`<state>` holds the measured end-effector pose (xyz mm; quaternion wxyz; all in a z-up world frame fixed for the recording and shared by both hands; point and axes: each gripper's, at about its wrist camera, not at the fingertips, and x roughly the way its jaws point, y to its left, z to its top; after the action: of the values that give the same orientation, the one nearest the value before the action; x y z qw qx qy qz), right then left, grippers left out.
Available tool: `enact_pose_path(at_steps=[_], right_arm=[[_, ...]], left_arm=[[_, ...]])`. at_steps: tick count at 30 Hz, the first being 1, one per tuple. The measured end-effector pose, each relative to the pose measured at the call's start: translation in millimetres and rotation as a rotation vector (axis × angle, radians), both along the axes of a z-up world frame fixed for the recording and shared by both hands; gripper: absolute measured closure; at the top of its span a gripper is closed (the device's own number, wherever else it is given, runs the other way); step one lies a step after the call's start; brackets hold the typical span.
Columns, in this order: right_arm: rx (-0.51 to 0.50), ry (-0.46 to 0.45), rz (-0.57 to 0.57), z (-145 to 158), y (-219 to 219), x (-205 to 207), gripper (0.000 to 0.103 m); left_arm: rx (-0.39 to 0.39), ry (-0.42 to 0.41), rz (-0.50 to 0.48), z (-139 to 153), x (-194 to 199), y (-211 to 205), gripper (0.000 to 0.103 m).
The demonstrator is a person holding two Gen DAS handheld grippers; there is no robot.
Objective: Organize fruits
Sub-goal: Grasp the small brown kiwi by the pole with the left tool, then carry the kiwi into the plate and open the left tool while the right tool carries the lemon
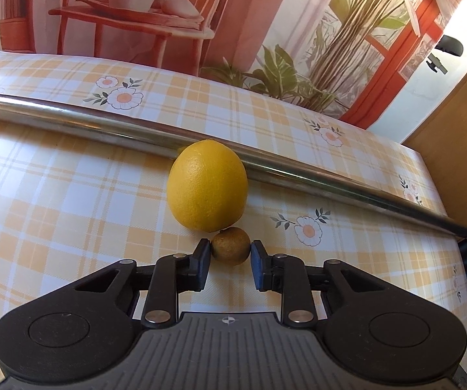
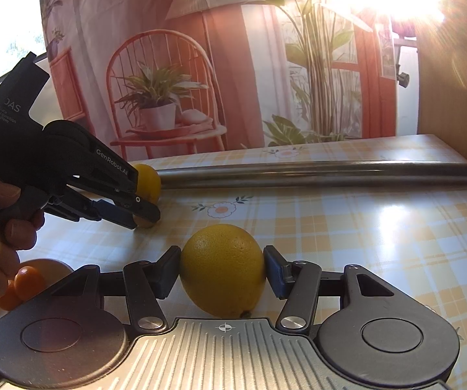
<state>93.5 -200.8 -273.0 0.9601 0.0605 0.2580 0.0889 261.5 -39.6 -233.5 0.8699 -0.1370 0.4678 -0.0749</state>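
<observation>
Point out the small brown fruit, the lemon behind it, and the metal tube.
small brown fruit (image 1: 230, 249), left wrist view, middle of its rough skin
lemon (image 1: 207, 186), left wrist view, centre of its peel
metal tube (image 1: 103, 123), left wrist view, mid-shaft

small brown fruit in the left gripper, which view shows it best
The left wrist view: the small brown fruit sits unobstructed between the left gripper pads. In the right wrist view, the left gripper hides most of the small brown fruit.

metal pole (image 1: 110, 120) behind lemon (image 1: 207, 185), tablecloth (image 1: 55, 201) open leftward
</observation>
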Motion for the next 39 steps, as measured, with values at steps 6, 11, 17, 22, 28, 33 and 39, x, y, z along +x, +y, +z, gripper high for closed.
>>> enact_pose_path(at_steps=[6,11,17,22,28,33,39], right_arm=[[0.012,0.0,0.001,0.1,-1.4,-1.3,0.052],[0.045,0.005,0.015,-0.8,-7.0,-1.4,0.052],[0.047,0.004,0.015,-0.7,-7.1,-1.7,0.052],[0.064,-0.008,0.008,0.0,-10.2,-3.5,0.052],[0.064,-0.003,-0.002,0.1,-11.5,-2.5,0.052],[0.036,0.001,-0.003,-0.2,-7.3,-3.5,0.052],[-0.015,0.008,-0.008,2.2,0.5,-4.5,0.052]], left_arm=[[0.029,-0.047,-0.08,11.3,-16.1,0.1,0.075],[0.052,-0.103,-0.166,24.1,-35.7,1.5,0.075],[0.097,-0.202,-0.261,39.3,-66.7,1.5,0.075],[0.162,-0.283,-0.367,51.3,-96.0,1.1,0.075],[0.089,-0.305,-0.385,63.0,-131.0,18.0,0.075],[0.066,-0.297,-0.369,62.6,-153.5,35.9,0.075],[0.019,-0.251,-0.363,45.7,-161.8,50.1,0.075]])
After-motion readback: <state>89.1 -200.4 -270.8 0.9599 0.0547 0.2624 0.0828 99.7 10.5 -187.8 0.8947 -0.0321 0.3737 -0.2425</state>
